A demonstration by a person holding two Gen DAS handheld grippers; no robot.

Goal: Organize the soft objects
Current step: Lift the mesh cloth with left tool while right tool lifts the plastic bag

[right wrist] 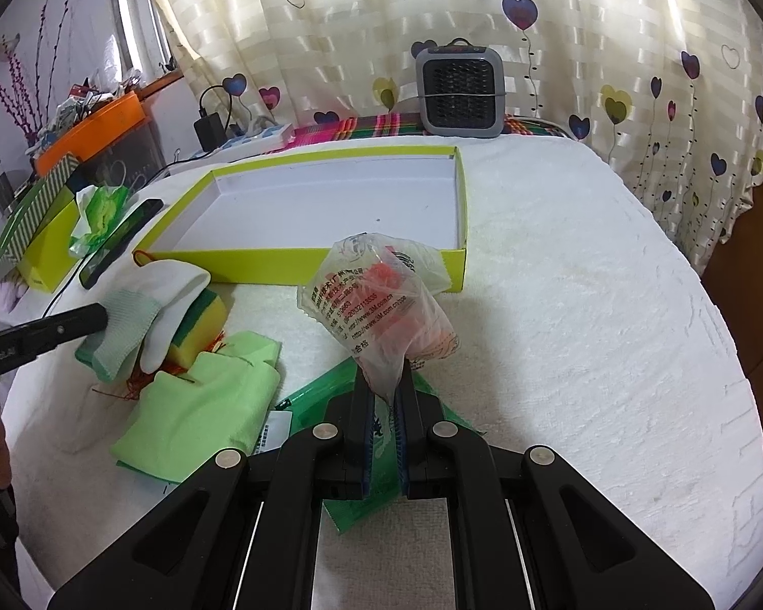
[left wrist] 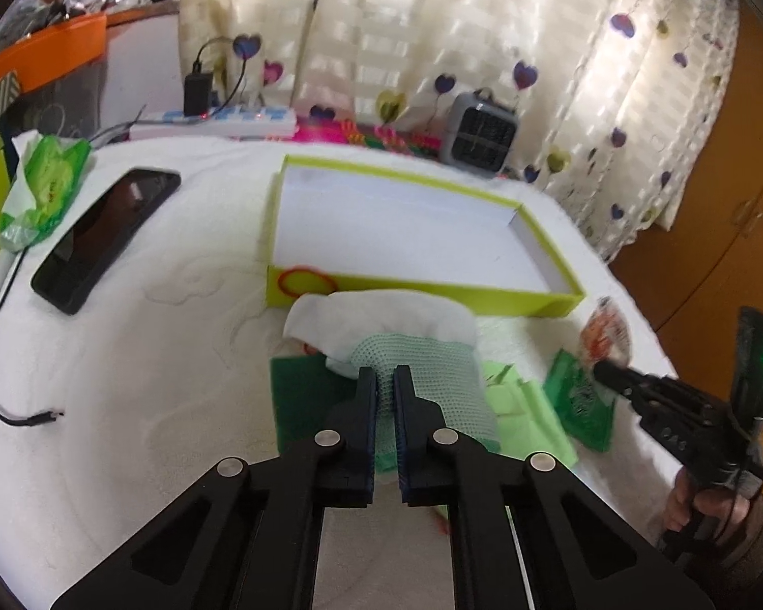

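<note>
Nothing lay in the green box (right wrist: 300,259) yet; left gripper (left wrist: 385,371) clamped the mesh glove (left wrist: 432,371), right gripper (right wrist: 384,381) pinched the plastic bag (right wrist: 381,300); cloths remained outside.

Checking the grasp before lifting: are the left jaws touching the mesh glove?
Touching. In the left wrist view the left gripper has its jaws shut on the mesh glove, the fabric pinched between them.

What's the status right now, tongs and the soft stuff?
Left tongs shut on glove. Right tongs shut on plastic bag. Box empty, straight ahead. Nothing in the way.
</note>
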